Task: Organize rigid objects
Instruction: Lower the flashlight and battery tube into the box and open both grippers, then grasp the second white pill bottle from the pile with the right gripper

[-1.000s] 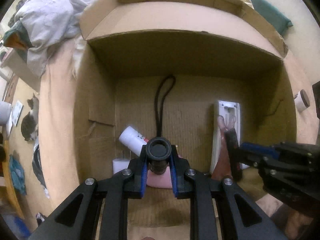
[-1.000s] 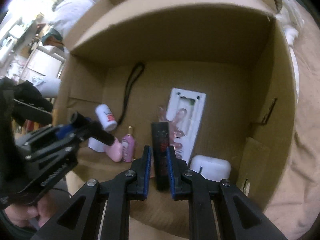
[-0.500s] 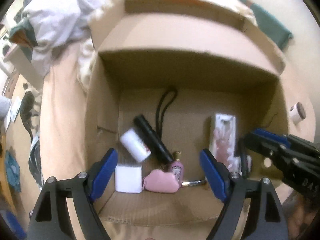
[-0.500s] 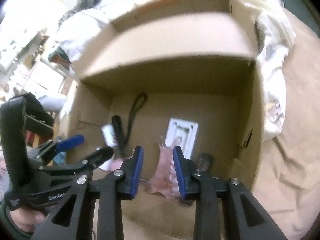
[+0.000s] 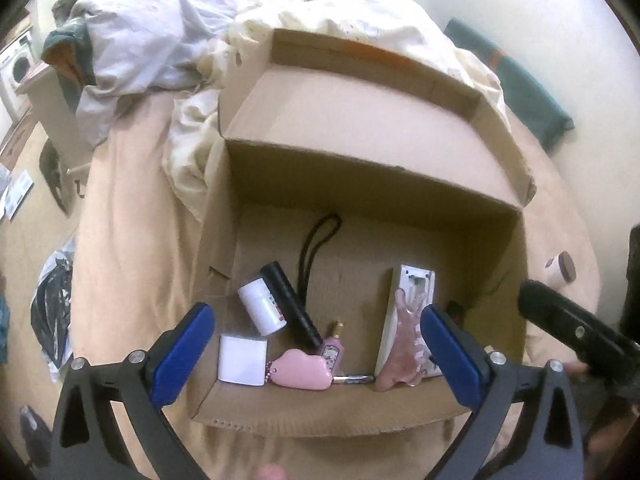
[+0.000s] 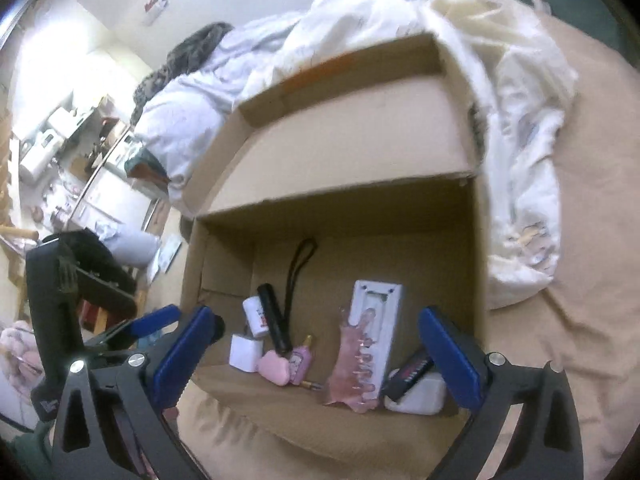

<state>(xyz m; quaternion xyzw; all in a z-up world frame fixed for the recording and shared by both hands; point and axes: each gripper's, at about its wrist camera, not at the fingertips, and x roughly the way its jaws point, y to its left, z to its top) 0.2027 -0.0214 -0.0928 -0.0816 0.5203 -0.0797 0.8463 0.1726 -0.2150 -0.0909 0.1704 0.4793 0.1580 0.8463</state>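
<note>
Cardboard box (image 5: 400,148) on the bed (image 5: 132,240) holds everything, beyond and below both claws. The left claw (image 5: 318,354) and right claw (image 6: 316,354) both gape wide apart, holding nothing. Along the box's near edge: one black flashlight (image 5: 290,304), one white bottle (image 5: 262,312), one white cube (image 5: 242,360), one pink case (image 5: 304,372), one perfume bottle (image 5: 334,352), one pink comb (image 5: 402,352).
</note>
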